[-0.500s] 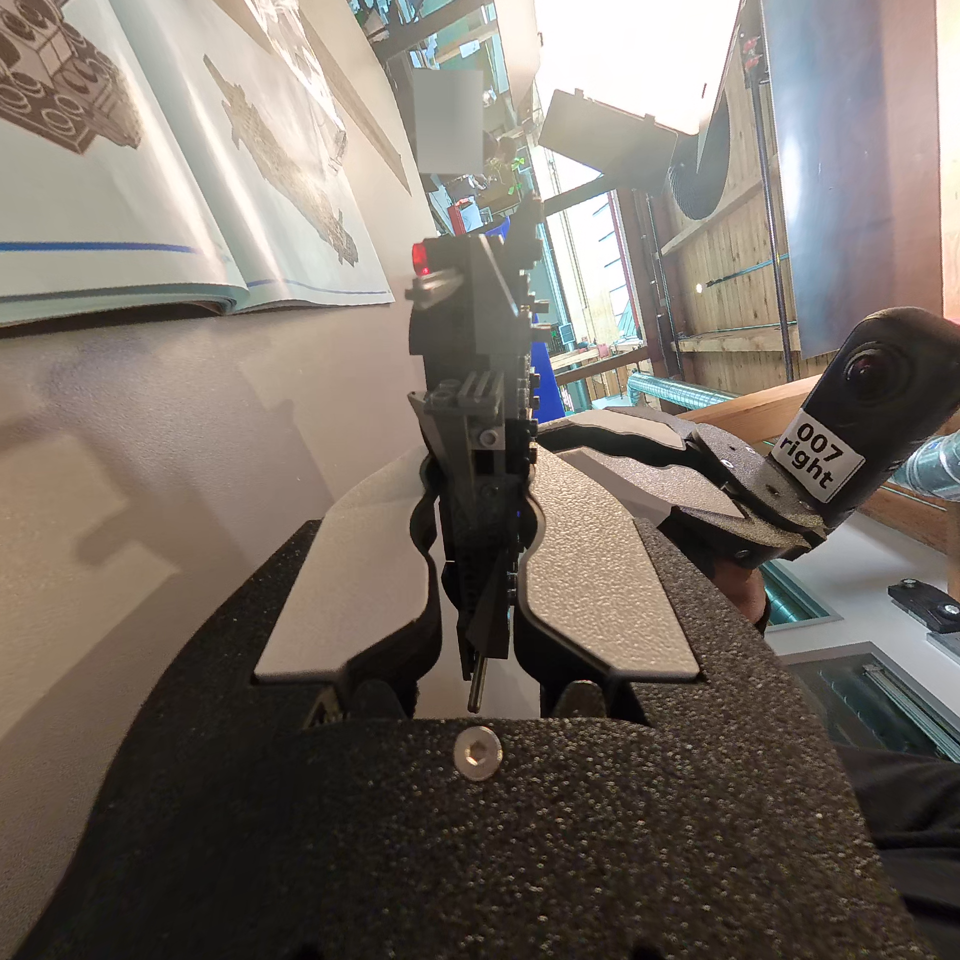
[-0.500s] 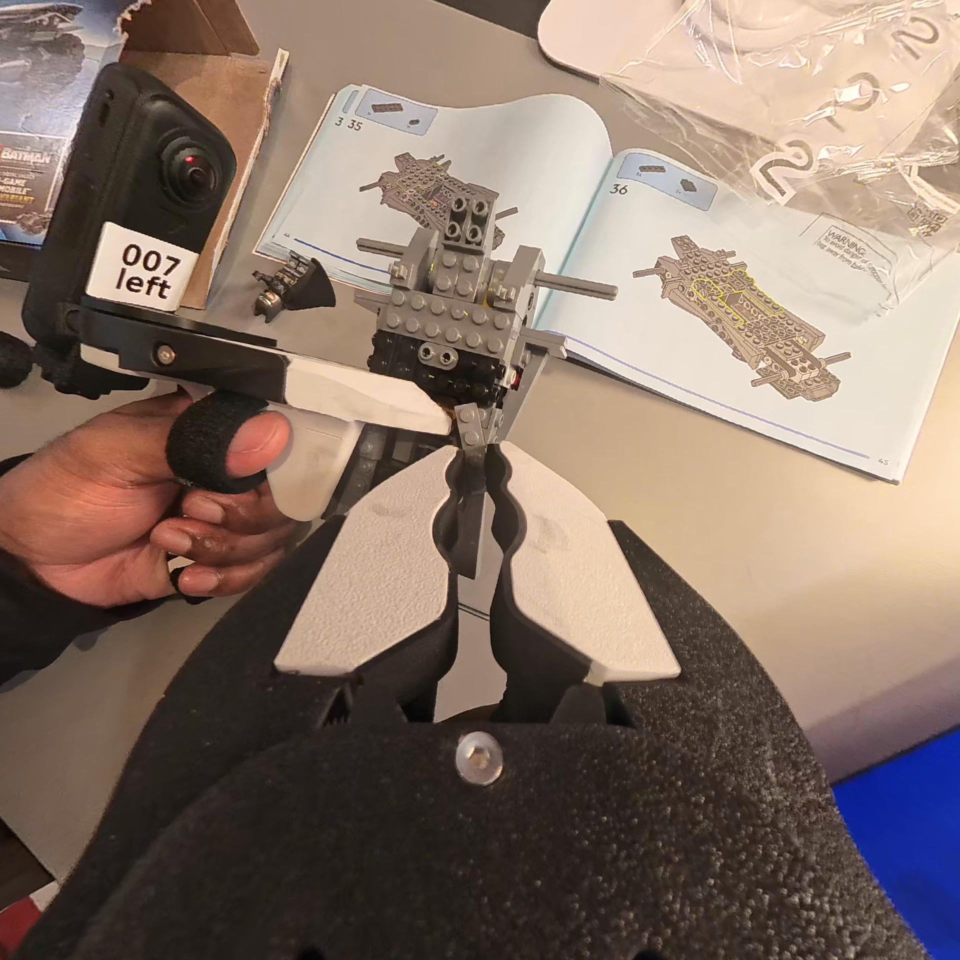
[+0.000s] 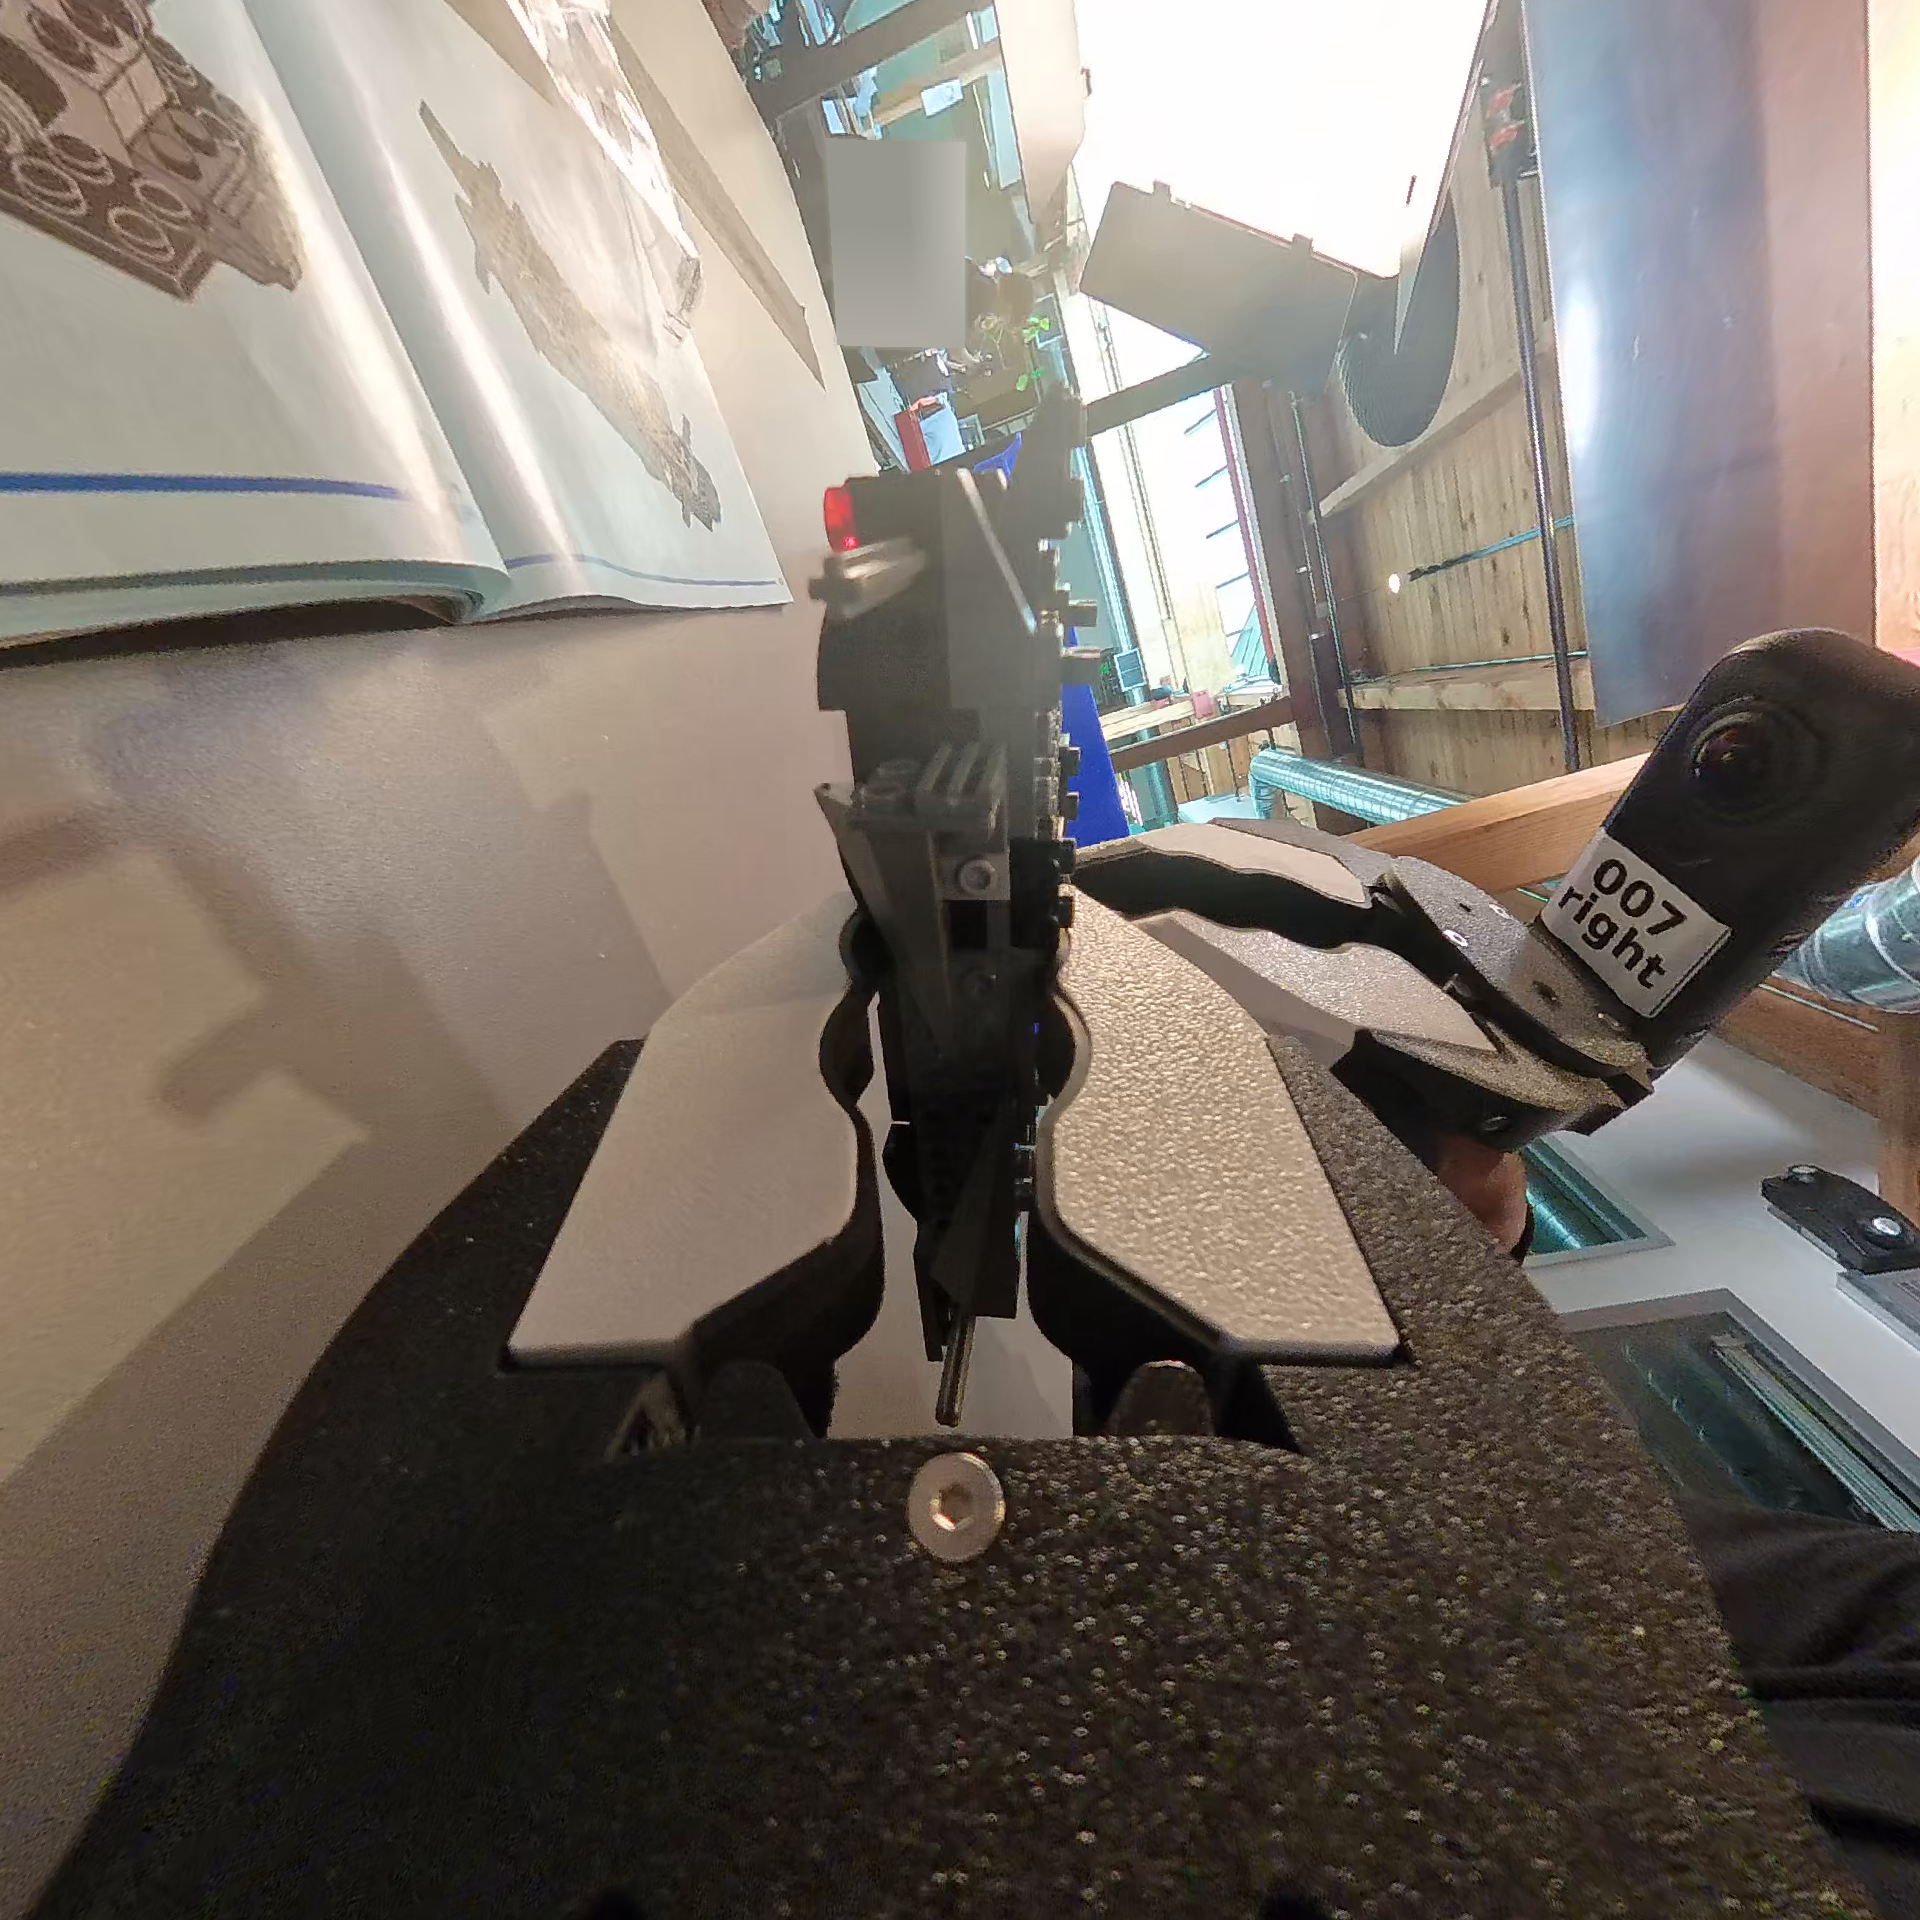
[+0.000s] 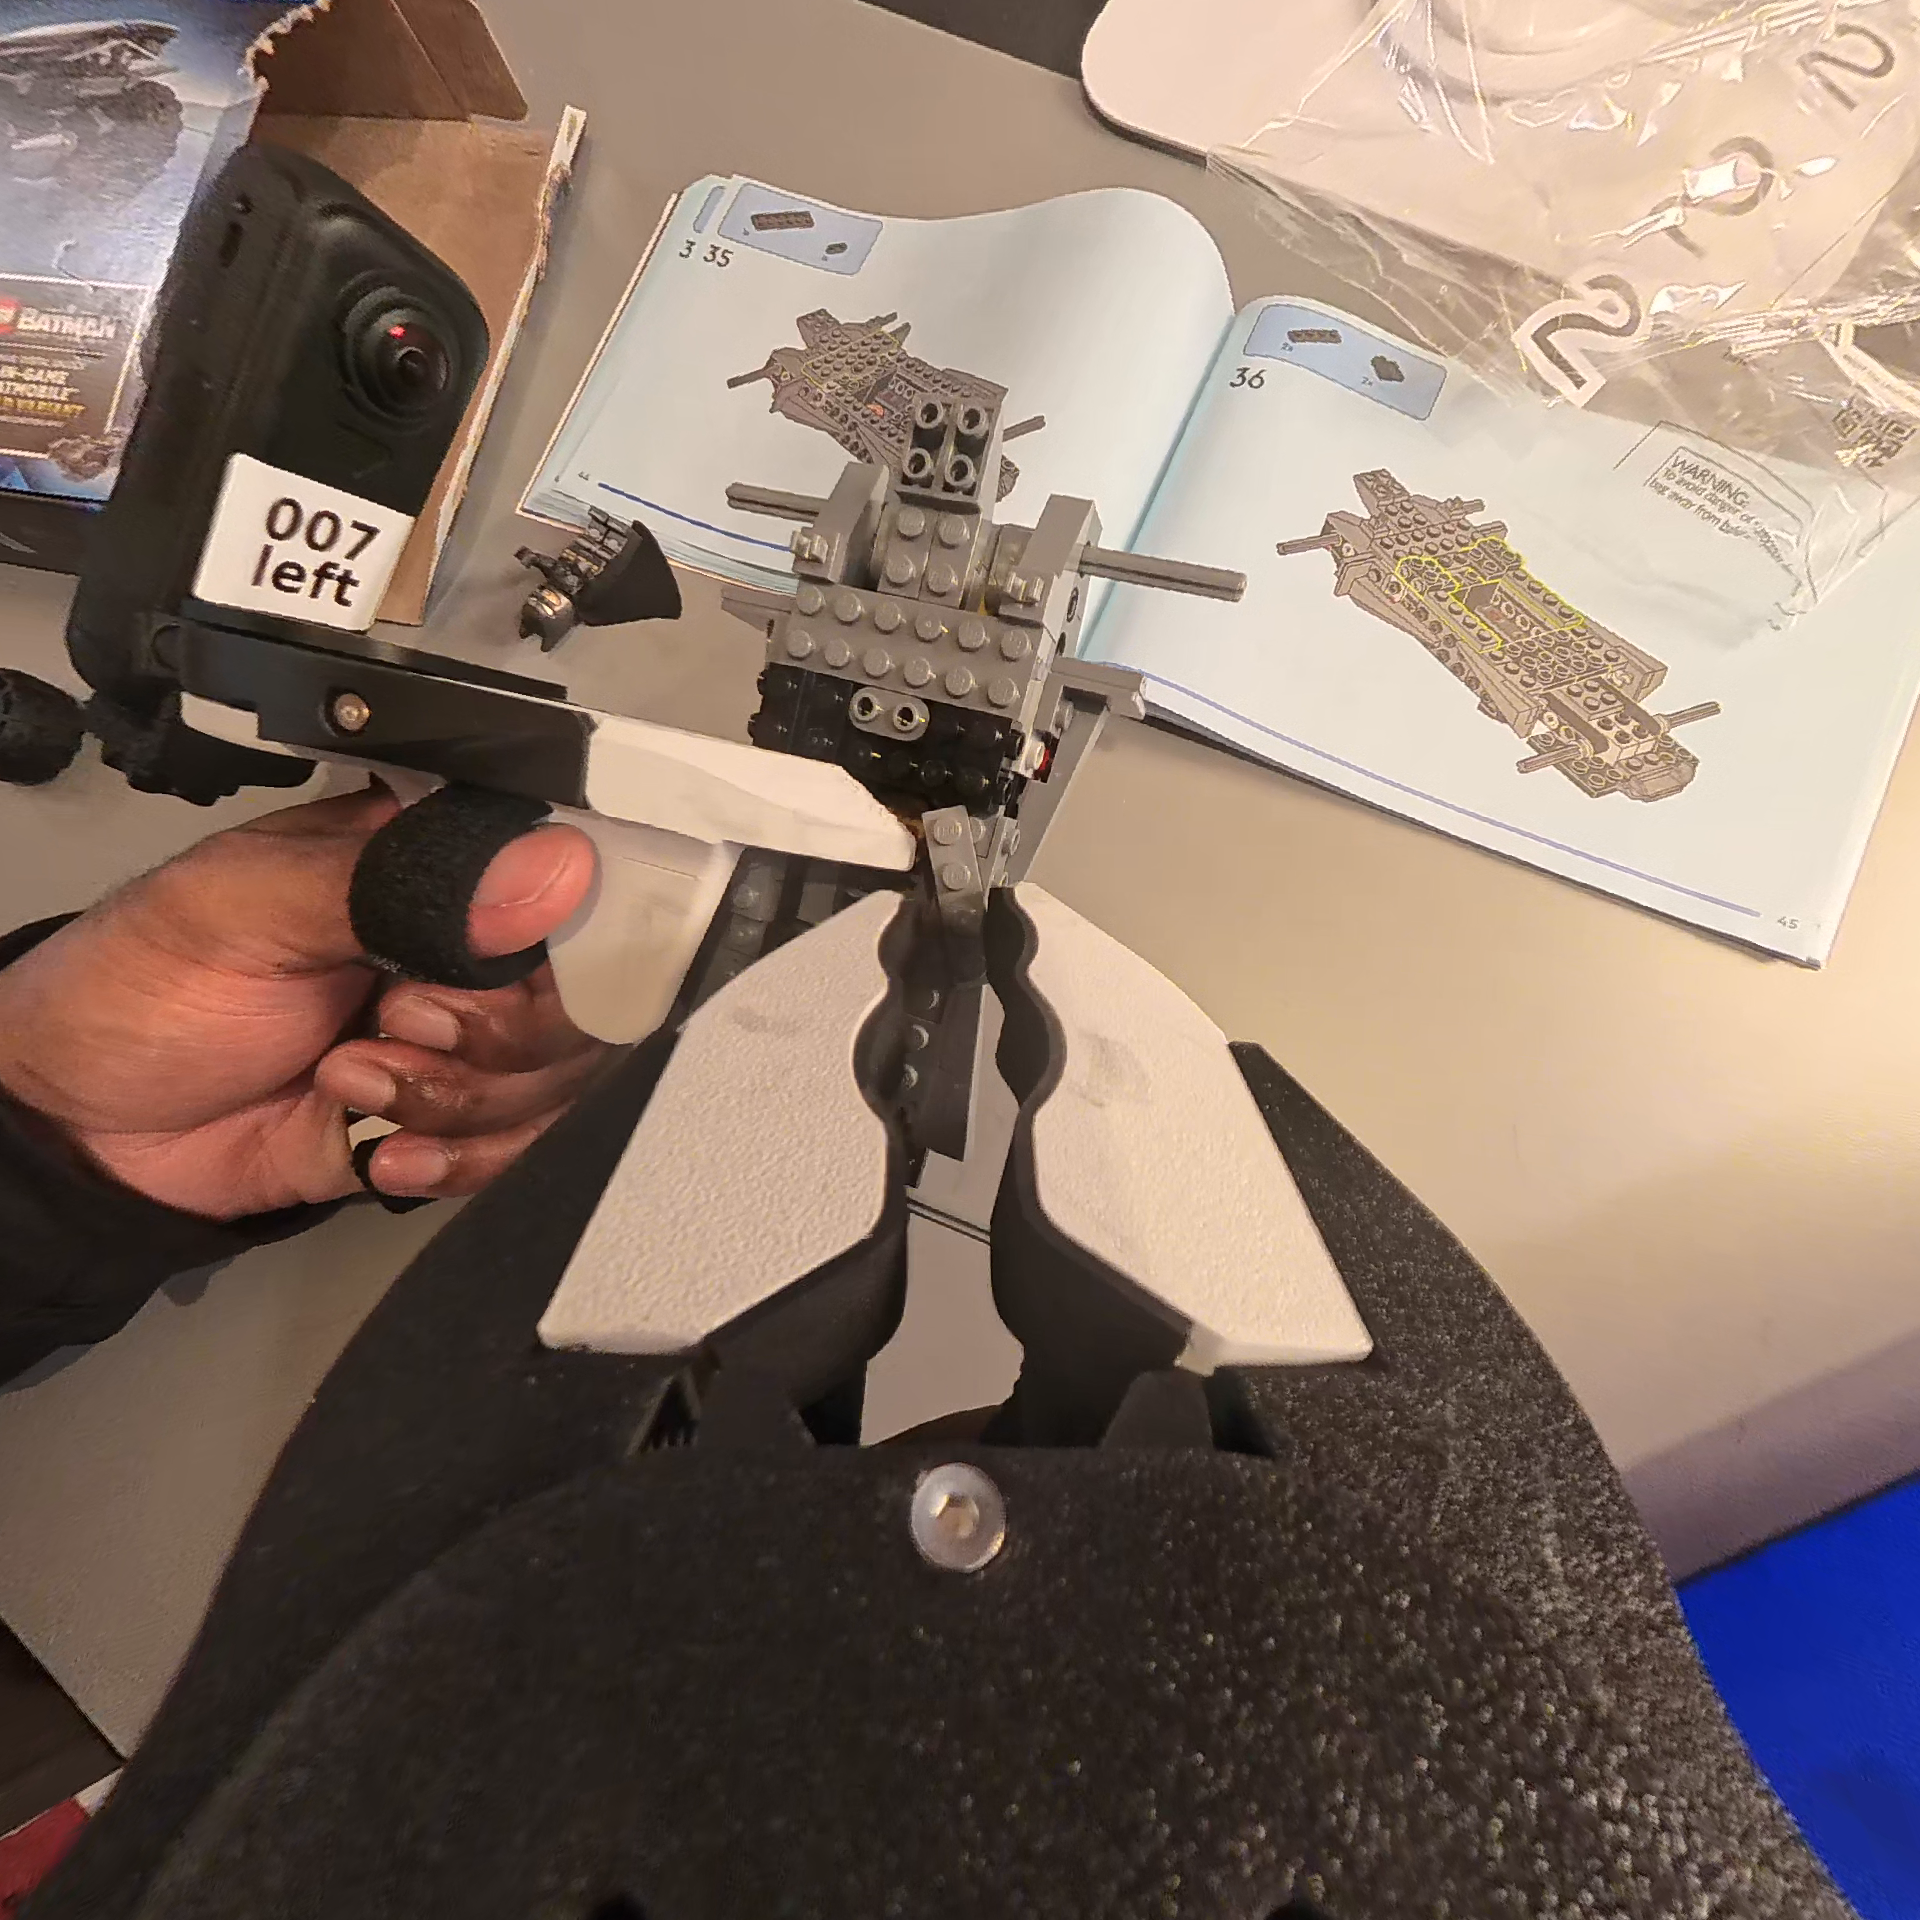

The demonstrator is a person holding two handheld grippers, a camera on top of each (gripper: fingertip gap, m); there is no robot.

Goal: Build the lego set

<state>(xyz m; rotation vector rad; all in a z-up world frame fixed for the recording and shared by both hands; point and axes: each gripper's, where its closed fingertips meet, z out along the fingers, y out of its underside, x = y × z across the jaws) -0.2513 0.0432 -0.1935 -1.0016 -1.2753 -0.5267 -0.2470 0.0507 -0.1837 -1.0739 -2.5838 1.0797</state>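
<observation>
Workshop: timber-clad walls (image 3: pixel 1455 582), metal ducting (image 3: pixel 1340 790), grey worktable (image 4: pixel 1351 1039)

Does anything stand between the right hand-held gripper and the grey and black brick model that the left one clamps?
Nothing visible does. A grey plate of the grey and black brick model lies between the right hand-held gripper's fingers. The left hand-held gripper clamps the model from the side, its white finger just above, not across.

white stickers on cameras (image 4: pixel 301 561), printed booklet (image 4: pixel 1143 436)
</observation>
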